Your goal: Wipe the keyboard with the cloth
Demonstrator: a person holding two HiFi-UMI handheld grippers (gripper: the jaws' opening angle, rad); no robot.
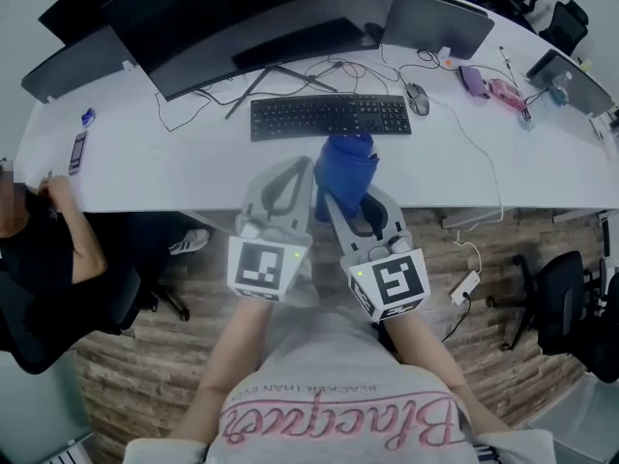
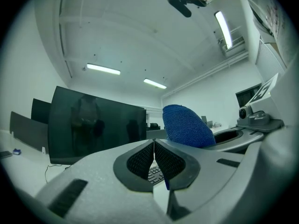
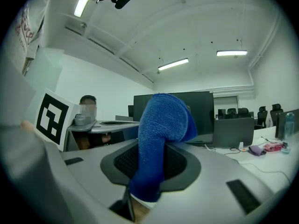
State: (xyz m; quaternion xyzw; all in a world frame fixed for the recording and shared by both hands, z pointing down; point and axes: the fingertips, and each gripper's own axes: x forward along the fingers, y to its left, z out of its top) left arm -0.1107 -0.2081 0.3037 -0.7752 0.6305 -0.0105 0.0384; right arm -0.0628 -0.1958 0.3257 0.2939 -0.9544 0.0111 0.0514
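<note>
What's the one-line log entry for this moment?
right gripper: shut on blue cloth | left gripper: shut, empty | keyboard: on desk, untouched

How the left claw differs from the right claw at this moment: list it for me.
The left claw is shut on nothing, its tips meeting; the right claw is shut on the blue cloth. The blue cloth bulges up out of the right claw but only shows beside the left claw. Both are grey and point toward the keyboard, short of it.
</note>
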